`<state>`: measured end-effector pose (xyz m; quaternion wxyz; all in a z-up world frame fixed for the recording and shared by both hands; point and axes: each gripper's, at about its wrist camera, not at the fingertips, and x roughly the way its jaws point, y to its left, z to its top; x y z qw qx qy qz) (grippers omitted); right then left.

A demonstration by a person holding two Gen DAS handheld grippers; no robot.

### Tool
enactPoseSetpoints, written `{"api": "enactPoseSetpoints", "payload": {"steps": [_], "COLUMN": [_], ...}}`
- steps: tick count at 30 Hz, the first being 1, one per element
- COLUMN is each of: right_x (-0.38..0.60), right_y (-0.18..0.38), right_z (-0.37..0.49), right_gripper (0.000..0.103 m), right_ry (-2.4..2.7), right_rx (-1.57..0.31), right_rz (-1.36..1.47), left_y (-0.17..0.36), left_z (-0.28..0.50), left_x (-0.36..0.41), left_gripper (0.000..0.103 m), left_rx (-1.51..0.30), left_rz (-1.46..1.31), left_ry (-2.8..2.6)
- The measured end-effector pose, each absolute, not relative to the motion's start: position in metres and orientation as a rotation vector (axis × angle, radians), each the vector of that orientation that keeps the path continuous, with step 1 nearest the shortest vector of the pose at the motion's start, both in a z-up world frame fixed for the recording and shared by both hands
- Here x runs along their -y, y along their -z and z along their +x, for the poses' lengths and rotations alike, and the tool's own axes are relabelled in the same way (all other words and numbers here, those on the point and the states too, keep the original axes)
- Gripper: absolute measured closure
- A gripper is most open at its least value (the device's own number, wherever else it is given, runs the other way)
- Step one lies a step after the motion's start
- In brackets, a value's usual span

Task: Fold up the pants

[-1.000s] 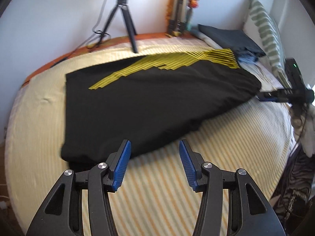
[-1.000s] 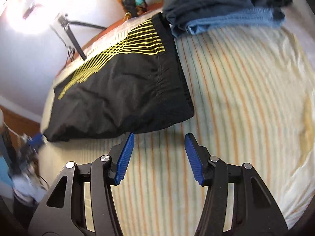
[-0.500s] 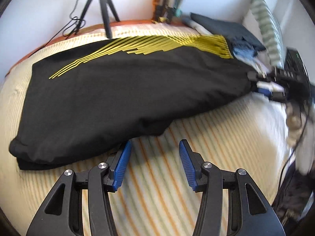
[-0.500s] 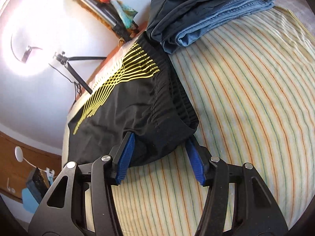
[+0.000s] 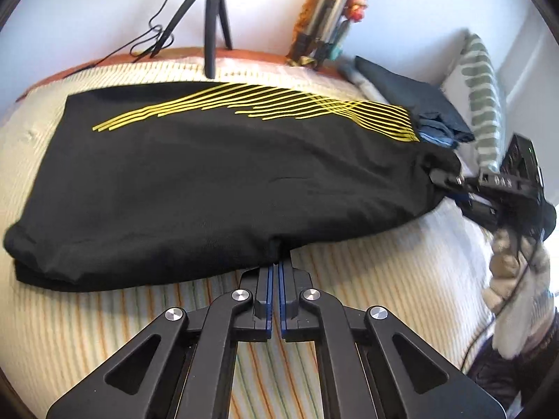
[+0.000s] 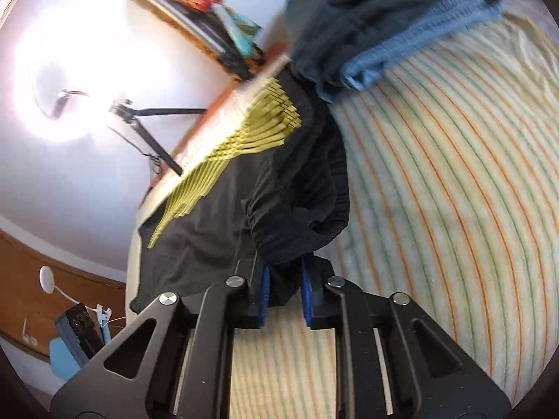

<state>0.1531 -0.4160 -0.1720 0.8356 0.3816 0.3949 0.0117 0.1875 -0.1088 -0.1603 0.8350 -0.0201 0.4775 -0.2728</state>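
Black pants [image 5: 216,178] with yellow stripes lie folded lengthwise on the striped bed. My left gripper [image 5: 275,265] is shut on the near edge of the pants, about midway along. My right gripper [image 6: 284,269] is shut on the bunched elastic waistband [image 6: 300,206] and lifts that corner off the sheet. The right gripper also shows in the left wrist view [image 5: 496,192], at the waist end of the pants.
A pile of folded dark and blue clothes [image 6: 391,24] lies just beyond the waistband, also in the left wrist view [image 5: 419,111]. A tripod [image 5: 213,17] stands at the far bed edge. A striped pillow [image 5: 485,97] leans at the right. The striped sheet [image 6: 454,192] spreads to the right.
Both grippers moved up to the pants and closed: the left on the near edge, the right on the waistband, which now bunches and lifts.
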Motion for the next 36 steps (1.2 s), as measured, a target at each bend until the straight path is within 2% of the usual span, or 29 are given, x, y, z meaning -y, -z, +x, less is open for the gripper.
{"api": "enactPoseSetpoints", "payload": {"steps": [5,9,13,15,17,19,23,26,28,31,32,33,35,36], "right_x": [0.409,0.409,0.417,0.423,0.425,0.426,0.432,0.442,0.448,0.457,0.459,0.462,0.467,0.470], "right_y": [0.145,0.160,0.173,0.179,0.183,0.184,0.181,0.183,0.183,0.181,0.179,0.177,0.170,0.166], "right_z": [0.148,0.150,0.146,0.144,0.145,0.144,0.138,0.134,0.132,0.132,0.132,0.131,0.130,0.130], "right_gripper": [0.091,0.091,0.090,0.086,0.074,0.069,0.047,0.047,0.047,0.047,0.047,0.047,0.047,0.047], "right_ry": [-0.035,0.026,0.076,0.080,0.093,0.095,0.117,0.127,0.132,0.135,0.134,0.133,0.137,0.142], "right_rx": [-0.739,-0.823,-0.877,-0.895,-0.910,-0.902,-0.865,-0.854,-0.849,-0.843,-0.837,-0.830,-0.815,-0.806], "right_rz": [0.732,0.720,0.715,0.742,0.755,0.776,0.816,0.860,0.878,0.887,0.892,0.895,0.886,0.878], "left_y": [0.146,0.163,0.157,0.149,0.144,0.143,0.159,0.181,0.177,0.159,0.153,0.146,0.131,0.123], "left_z": [0.175,0.171,0.170,0.173,0.178,0.187,0.199,0.200,0.198,0.193,0.190,0.187,0.179,0.174], "left_x": [0.100,0.096,0.081,0.078,0.082,0.090,0.108,0.119,0.118,0.118,0.122,0.127,0.139,0.148], "left_gripper": [0.102,0.102,0.101,0.097,0.096,0.096,0.096,0.096,0.096,0.086,0.078,0.059,0.037,0.037], "left_rx": [-1.064,-1.160,-1.137,-1.094,-1.061,-1.028,-1.003,-1.048,-1.031,-0.992,-0.970,-0.941,-0.872,-0.841], "left_rz": [-0.044,0.015,-0.022,-0.031,-0.012,-0.009,0.064,0.161,0.190,0.205,0.220,0.237,0.257,0.259], "left_ry": [0.668,0.677,0.646,0.633,0.630,0.623,0.596,0.586,0.588,0.578,0.584,0.591,0.610,0.647]}}
